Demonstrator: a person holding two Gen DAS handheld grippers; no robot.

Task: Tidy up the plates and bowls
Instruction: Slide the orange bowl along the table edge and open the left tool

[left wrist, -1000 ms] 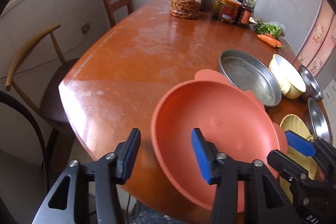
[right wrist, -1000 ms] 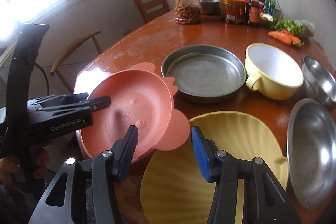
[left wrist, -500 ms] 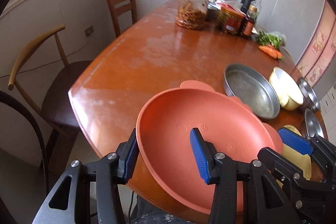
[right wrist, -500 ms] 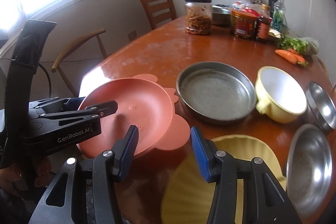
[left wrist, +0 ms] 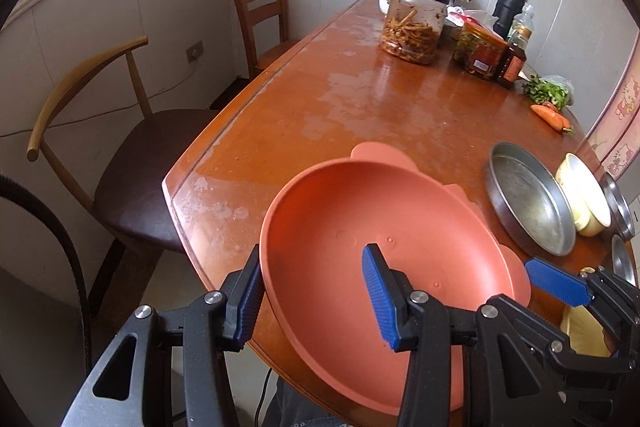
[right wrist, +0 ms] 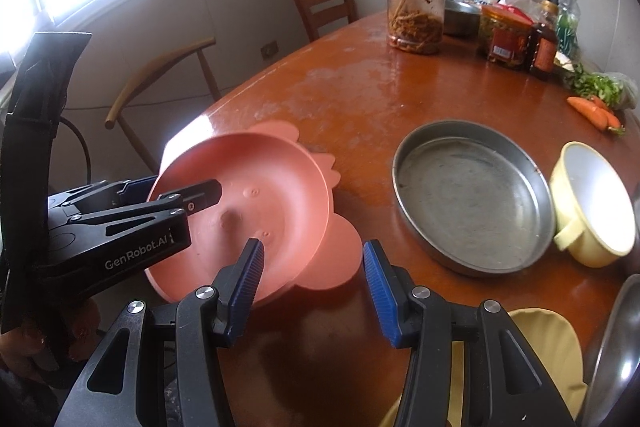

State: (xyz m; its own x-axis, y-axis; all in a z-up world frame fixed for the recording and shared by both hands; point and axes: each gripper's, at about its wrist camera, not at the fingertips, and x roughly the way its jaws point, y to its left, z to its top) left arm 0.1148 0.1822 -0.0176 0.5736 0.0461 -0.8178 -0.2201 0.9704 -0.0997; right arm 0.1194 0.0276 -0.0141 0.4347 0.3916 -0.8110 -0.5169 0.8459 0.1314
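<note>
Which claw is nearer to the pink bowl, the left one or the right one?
Left. The left claw straddles the pink bowl's near rim, one finger inside and one outside. The right claw is beside the bowl over the table, its jaws apart with nothing between.

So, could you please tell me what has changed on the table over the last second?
The left gripper closed its jaws over the near rim of the orange plate and pulled it left, clear of the yellow shell plate. The right gripper is open and empty as before. The metal pan and yellow bowl stayed put.
</note>
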